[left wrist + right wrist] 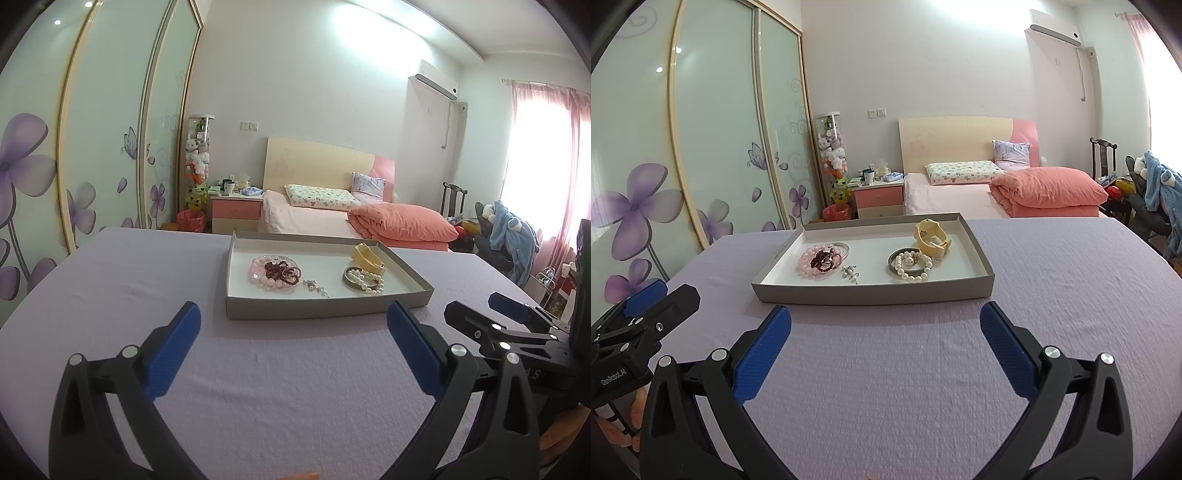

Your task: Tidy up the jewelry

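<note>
While both grippers hung back empty, all the jewelry sat in the grey tray (768, 275) just ahead of them. Left gripper (293, 321) had its jaws spread wide. Past it, left to right: pink bead bracelet (809, 263), small silver brooch (849, 273), pearl bracelet (913, 266), yellow watch (931, 236). Right gripper (885, 322) was gaping too. Could be pre-sort or already tidied, honestly can't call it.

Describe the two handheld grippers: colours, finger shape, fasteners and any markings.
Both the left gripper and right gripper have black plastic frames with triangular cut-outs, round silver fasteners at the joints, and two fingers faced with textured blue pads. The left gripper's body carries white "GenRobot.AI" lettering, seen in the right wrist view. No cables or sleeves show.
</note>
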### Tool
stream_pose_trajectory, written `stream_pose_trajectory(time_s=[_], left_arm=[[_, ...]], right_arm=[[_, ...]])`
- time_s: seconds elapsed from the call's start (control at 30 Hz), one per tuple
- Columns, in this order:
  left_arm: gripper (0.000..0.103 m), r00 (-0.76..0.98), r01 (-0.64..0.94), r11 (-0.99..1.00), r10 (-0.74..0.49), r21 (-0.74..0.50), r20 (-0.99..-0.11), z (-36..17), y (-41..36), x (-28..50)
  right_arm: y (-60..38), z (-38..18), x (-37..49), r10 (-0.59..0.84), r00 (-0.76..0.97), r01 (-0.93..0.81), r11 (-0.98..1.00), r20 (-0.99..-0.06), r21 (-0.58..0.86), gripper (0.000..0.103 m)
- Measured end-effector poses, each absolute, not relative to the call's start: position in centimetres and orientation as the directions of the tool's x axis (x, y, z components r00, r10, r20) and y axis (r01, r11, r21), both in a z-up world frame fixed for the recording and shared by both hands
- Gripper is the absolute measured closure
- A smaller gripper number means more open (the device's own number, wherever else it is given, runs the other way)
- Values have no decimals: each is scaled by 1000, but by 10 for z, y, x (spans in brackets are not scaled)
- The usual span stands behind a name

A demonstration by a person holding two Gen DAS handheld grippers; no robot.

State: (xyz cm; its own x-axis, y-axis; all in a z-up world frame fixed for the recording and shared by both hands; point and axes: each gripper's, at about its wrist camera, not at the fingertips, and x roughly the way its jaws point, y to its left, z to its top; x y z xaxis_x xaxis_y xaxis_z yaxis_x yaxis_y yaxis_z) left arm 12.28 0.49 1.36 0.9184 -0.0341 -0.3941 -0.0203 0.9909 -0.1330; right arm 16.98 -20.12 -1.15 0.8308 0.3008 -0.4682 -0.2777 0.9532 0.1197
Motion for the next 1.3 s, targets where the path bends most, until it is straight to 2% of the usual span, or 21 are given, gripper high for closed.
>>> stream_pose_trajectory(time_s=[1.3], left_arm=[[4, 913, -27, 992, -26, -123, -408, 4, 3, 126]], right_arm=[[-199, -12, 170, 302, 828, -277, 953, -472, 125, 2]])
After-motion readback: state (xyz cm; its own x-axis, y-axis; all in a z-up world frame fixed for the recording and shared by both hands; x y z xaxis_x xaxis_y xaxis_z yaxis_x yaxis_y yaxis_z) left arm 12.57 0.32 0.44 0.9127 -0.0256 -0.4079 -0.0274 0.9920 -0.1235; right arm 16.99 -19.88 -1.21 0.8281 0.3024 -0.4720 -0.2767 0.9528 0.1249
